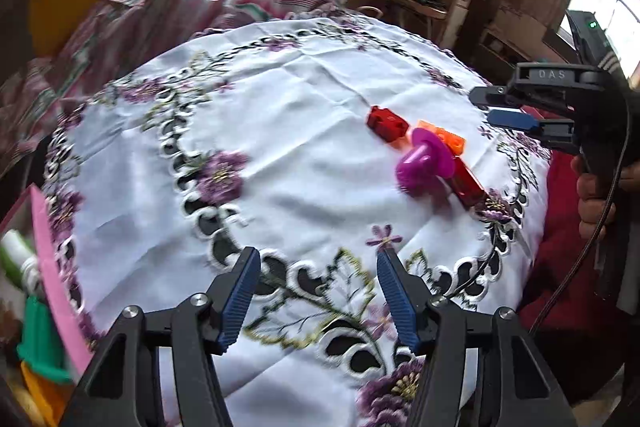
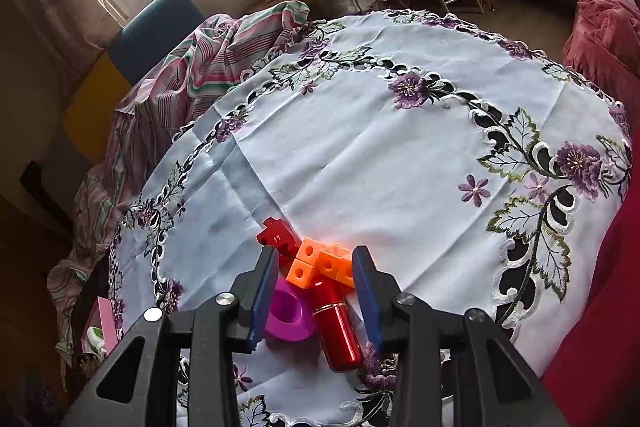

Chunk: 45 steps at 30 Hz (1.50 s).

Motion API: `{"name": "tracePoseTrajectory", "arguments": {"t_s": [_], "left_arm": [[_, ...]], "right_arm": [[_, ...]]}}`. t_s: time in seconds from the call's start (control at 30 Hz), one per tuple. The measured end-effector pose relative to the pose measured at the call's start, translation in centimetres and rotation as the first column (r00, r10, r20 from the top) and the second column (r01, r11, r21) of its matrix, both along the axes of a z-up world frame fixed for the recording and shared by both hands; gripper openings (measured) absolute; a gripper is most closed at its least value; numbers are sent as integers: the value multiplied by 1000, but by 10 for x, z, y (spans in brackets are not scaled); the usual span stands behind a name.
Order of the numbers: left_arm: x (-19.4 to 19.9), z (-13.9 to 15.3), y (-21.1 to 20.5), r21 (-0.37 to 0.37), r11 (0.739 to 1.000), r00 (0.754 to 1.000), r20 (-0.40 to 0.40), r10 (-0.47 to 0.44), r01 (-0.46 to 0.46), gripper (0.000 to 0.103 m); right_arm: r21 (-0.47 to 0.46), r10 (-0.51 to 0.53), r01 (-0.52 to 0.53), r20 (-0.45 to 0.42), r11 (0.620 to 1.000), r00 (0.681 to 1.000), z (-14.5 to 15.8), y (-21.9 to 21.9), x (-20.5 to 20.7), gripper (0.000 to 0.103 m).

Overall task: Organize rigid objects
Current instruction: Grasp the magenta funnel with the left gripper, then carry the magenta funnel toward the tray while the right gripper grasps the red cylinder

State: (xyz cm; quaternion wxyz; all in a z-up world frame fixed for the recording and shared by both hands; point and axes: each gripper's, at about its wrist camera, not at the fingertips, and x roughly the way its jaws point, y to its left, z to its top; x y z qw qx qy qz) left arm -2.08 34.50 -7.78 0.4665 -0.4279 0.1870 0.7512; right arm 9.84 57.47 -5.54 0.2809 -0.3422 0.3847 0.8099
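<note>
While both tools (image 1: pixel 318 301) (image 2: pixel 316 291) gape empty, one red puzzle piece (image 2: pixel 277 235), one orange cube cluster (image 2: pixel 325 264), one magenta cup (image 2: pixel 289 314), one red cylinder (image 2: pixel 338 331).

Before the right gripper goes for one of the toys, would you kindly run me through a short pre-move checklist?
1. Right gripper empty: ok, the jaws stand apart with nothing pressed between the pads.
2. Left gripper out of the way: ok, open and empty over bare tablecloth, apart from the pile.
3. Red cylinder reachable: ok, it lies between the right fingers' line, on the cloth.
4. Neighbours clear of it: not ok, the purple cup and orange cubes crowd against it.
5. Red puzzle piece free: cannot tell whether it touches the cubes.
6. Pink box has room: cannot tell, mostly out of frame.
</note>
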Motion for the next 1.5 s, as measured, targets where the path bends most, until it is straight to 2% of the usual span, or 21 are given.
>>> {"name": "tracePoseTrajectory", "arguments": {"t_s": [0.2, 0.4, 0.57, 0.7, 0.73, 0.77, 0.83, 0.9, 1.03, 1.1, 1.23, 1.5], "left_arm": [[11, -9, 66, -20, 980, 979, -38, -201, 200, 61], [14, -17, 106, -34, 946, 945, -52, -324, 322, 61], [9, -20, 125, -27, 928, 926, -72, -372, 371, 61], [5, -29, 136, -19, 916, 916, -32, -400, 400, 61], [5, -31, 137, -15, 913, 913, -15, -407, 407, 58], [5, -34, 138, -15, 912, 912, -4, -410, 410, 50], [4, -40, 140, -19, 917, 917, 17, -399, 399, 38], [3, -38, 138, -5, 925, 925, 21, -380, 380, 32], [1, -31, 125, 16, 946, 945, 28, -325, 324, 31], [-3, -27, 112, 27, 962, 960, 59, -273, 272, 31], [-2, -20, 83, 23, 981, 981, 17, -194, 194, 31], [-1, -7, 28, 33, 999, 1000, -7, -20, 21, 32]], "right_arm": [[-2, 20, -20, 15, 1000, 1000, -2, -1, -4, 38], [-36, 27, -27, 14, 999, 1000, -7, 2, -5, 38], [-48, -4, 3, -12, 999, 1000, -5, 5, 1, 38], [-92, -34, 31, -41, 995, 999, -8, 11, 7, 38], [-92, -37, 33, -42, 995, 998, -8, 11, 8, 38], [-89, -37, 34, -40, 995, 999, -8, 11, 7, 38], [-86, -33, 30, -32, 996, 999, -8, 11, 6, 38], [-83, -26, 25, -19, 996, 999, -9, 10, 3, 38], [-82, -11, 11, -8, 997, 1000, -11, 9, 1, 38], [-84, 2, -2, 6, 996, 1000, -13, 8, -2, 38], [-121, 62, -56, 45, 991, 997, -23, 3, -13, 37], [-104, 175, -159, 168, 982, 970, -35, -15, -32, 35]]}}
